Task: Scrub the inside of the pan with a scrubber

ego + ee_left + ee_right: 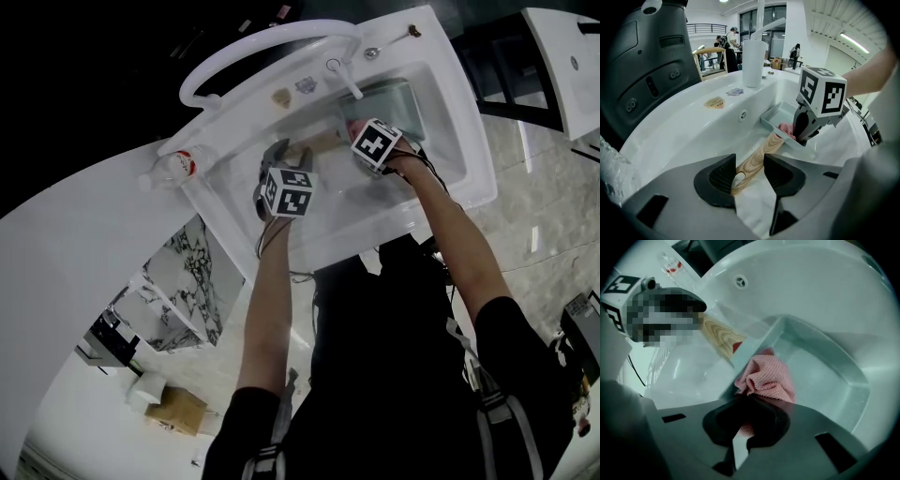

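A square pale-green pan [825, 366] lies tilted in the white sink [450, 159]. Its wooden handle [757, 159] runs back between the pads of my left gripper [749, 176], which is shut on it near the handle's end hole. My right gripper [745, 420] is shut on a pink mesh scrubber [766, 378]. The scrubber rests inside the pan against the wall nearest the handle. In the head view the left gripper [278, 155] and the right gripper [361, 131] are both over the basin, with the pan [398, 98] beyond them.
A white tap [342, 75] and a curved white rail [272, 47] stand at the sink's back. A plastic bottle [173, 169] lies on the counter to the left. A white cylinder [753, 63] stands on the rim, near an overflow hole [743, 114]. People stand far behind.
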`<state>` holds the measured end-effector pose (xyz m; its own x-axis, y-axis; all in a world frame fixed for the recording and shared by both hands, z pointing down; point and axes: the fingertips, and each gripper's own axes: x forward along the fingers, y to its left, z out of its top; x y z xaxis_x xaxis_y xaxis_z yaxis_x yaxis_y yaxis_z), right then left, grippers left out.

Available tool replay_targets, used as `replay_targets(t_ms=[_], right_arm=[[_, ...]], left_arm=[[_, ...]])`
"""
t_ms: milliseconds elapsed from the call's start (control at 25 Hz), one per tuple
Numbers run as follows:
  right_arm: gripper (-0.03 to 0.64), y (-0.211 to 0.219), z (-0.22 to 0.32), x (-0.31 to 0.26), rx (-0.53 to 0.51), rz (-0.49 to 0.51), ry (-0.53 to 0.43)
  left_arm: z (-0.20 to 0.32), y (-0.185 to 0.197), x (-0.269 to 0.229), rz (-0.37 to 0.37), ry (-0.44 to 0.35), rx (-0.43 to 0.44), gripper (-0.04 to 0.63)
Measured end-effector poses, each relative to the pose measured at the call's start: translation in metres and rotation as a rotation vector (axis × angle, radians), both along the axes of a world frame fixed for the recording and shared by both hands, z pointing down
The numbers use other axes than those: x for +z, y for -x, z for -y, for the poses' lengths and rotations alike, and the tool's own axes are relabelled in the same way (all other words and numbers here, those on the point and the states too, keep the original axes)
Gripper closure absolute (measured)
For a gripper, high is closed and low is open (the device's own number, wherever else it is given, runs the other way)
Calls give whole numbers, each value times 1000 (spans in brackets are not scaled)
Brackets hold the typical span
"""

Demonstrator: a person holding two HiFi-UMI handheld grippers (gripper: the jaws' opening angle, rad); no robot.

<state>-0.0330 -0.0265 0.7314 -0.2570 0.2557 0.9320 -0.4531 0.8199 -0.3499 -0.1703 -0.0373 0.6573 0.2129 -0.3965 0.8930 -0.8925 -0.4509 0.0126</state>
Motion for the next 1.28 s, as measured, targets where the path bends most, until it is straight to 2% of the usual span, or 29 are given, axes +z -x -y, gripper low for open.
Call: replay_targets(t_ms=[240,400,520,640,880,1080,1280], right_arm=[[595,21,6,-3,-107,83,-91],[595,27,25,-5,-63,104,-158],[595,24,49,-5,-10,73,-279],[595,12,61,-7,-32,15,-378],[595,-14,61,-31,-35,25,-418],[595,-27,56,-62,-27,103,-460],[595,-46,44,-99,-20,181,-501]], left_arm=[[1,1,0,-4,-1,-4,403],[1,1,0,-5,-4,-5,403],[2,1,1,-8,3,-6,403],[2,1,2,-9,17,-8,403],[1,1,1,-3,32,-21,405],[-1,1,1,2,39,-34,403],[-5,2,-4,18,-12,-13,405]])
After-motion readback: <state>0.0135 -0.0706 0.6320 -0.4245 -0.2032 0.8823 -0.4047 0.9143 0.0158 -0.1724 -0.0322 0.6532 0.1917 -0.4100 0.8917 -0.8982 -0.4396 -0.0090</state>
